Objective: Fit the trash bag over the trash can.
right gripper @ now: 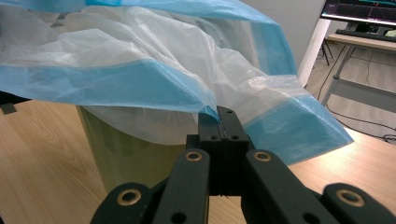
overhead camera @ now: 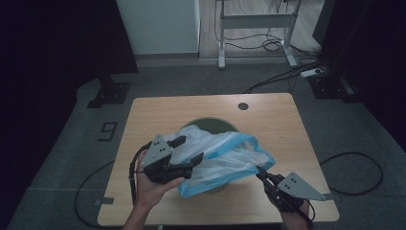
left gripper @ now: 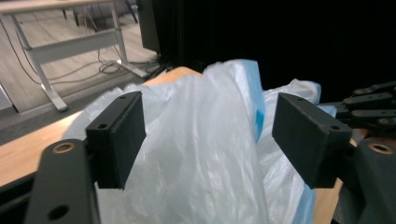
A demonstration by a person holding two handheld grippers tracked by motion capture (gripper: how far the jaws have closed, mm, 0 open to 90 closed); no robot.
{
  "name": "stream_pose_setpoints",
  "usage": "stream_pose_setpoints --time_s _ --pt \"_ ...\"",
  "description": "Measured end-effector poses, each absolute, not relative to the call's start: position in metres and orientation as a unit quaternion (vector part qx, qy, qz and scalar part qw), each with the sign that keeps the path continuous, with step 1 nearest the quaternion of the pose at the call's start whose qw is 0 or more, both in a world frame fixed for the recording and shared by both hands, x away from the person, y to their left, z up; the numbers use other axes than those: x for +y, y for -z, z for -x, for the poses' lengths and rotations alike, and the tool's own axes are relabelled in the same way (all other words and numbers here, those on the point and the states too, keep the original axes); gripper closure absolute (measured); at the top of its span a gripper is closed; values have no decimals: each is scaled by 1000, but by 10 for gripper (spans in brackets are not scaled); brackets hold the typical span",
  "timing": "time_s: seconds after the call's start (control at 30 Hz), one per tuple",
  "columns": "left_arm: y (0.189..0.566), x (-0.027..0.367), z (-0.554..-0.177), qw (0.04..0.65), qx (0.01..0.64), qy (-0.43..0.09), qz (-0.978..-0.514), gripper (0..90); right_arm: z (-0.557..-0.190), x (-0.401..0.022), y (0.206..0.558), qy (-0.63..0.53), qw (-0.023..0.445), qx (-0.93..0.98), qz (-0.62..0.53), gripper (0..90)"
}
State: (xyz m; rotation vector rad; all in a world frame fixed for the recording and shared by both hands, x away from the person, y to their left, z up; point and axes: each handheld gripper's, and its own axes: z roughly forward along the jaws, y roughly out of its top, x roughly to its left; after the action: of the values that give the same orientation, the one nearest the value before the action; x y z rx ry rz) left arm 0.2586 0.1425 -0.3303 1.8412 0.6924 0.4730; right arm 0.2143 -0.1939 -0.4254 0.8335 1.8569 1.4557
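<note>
Right claw (right gripper: pixel 218 114) is clenched on the blue hem of the plastic bag (overhead camera: pixel 218 155), draped over a bin (right gripper: pixel 121 154) mid-worktop (overhead camera: pixel 277 120). Left claw (left gripper: pixel 210 135) gapes around it, unpinched. Thin, limp, slippery film: best gripped at its doubled hem.

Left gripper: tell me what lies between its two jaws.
A fold of the plastic bag lies between the jaws of the left gripper. The left gripper view shows the pads standing apart from it, not pressing it.
</note>
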Motion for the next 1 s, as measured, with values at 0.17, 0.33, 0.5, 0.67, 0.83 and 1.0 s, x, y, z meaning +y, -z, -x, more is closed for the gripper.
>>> stream_pose_setpoints --time_s 0.17,0.33,0.5,0.67,0.83,1.0 --pt "340 134 -267 509 292 -191 -787 296 -215 -195 425 -552 313 705 -316 889" --pt "347 127 -272 494 294 -199 -794 362 -216 -193 425 -552 312 706 -315 889" --pt "352 123 -278 489 299 -202 -794 576 -217 -191 424 -552 310 708 -313 889" --pt "356 125 -287 500 314 -201 -781 812 -220 -191 424 -547 310 711 -313 889" --pt "355 141 -297 554 340 -188 -737 885 -224 -194 426 -542 310 714 -317 889" --pt "352 160 -306 595 366 -187 -690 893 -228 -198 426 -533 318 714 -323 889"
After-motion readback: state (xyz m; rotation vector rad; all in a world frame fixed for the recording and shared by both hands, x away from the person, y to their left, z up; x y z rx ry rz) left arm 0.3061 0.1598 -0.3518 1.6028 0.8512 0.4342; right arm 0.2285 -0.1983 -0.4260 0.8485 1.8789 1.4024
